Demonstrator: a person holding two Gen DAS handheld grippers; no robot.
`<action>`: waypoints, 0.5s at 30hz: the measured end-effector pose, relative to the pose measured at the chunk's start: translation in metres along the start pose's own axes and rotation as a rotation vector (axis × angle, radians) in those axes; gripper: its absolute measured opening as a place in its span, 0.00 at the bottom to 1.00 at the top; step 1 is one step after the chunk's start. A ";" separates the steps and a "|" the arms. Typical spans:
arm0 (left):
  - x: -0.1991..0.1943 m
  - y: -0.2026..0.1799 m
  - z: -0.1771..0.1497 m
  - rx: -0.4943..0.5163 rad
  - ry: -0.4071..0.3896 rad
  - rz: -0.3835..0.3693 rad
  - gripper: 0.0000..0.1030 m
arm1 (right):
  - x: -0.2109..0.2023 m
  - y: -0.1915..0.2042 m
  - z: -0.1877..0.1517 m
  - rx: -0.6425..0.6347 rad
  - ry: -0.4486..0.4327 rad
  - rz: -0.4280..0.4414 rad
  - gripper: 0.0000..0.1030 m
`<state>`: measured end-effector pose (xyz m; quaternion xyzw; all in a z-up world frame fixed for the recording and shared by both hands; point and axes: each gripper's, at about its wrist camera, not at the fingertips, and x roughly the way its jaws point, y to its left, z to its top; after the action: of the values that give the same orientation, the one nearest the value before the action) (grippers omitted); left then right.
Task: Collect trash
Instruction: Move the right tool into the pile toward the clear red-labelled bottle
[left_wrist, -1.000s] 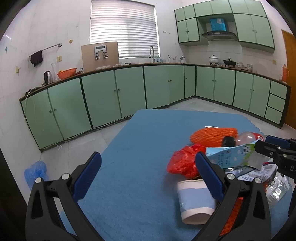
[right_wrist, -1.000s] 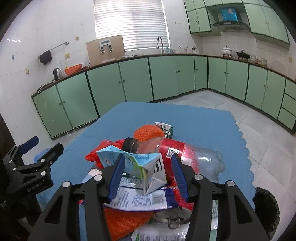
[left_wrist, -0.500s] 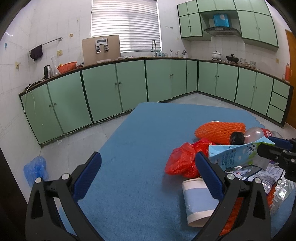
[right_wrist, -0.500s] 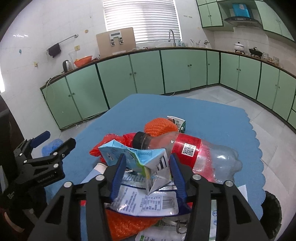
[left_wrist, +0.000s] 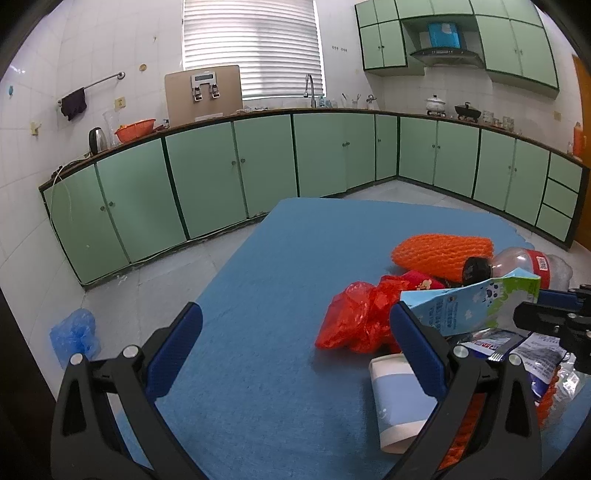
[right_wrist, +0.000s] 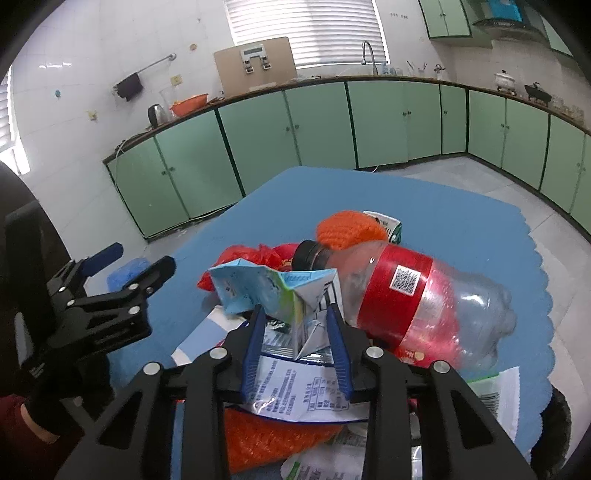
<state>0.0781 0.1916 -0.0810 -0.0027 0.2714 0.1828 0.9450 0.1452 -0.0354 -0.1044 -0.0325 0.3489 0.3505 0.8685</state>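
Pinching milk carton (right_wrist: 280, 291) at lower centre: right gripper (right_wrist: 295, 325), jaws just closing | carton runs leftward across jaws | left gripper (left_wrist: 295, 354) gaping, empty

Right tool (right_wrist: 295, 332): the carton (right_wrist: 280, 295) fills the gap between its pads; the carton's base is hidden behind them. In the left wrist view only the right tool's tips enter at the right picture edge. Paper cup (left_wrist: 400, 402): one side covered by a left tool finger (left_wrist: 419, 347). Bottle (right_wrist: 417, 299): underside buried in wrappers. Label print on the wrapper (right_wrist: 299, 387) too small to read. Black object (right_wrist: 554, 428) at the bench's right edge is cut off, unidentifiable.
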 end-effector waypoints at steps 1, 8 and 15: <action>0.002 0.000 0.000 0.002 0.005 0.004 0.95 | 0.001 0.000 0.001 -0.002 -0.002 -0.004 0.34; 0.005 0.006 0.000 -0.015 0.011 0.024 0.95 | 0.017 -0.004 0.008 0.015 0.021 0.001 0.47; 0.011 0.009 -0.002 -0.018 0.026 0.027 0.95 | 0.033 -0.013 0.015 0.056 0.045 0.026 0.62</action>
<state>0.0823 0.2033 -0.0875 -0.0101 0.2819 0.1981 0.9387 0.1797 -0.0213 -0.1162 -0.0114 0.3786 0.3512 0.8562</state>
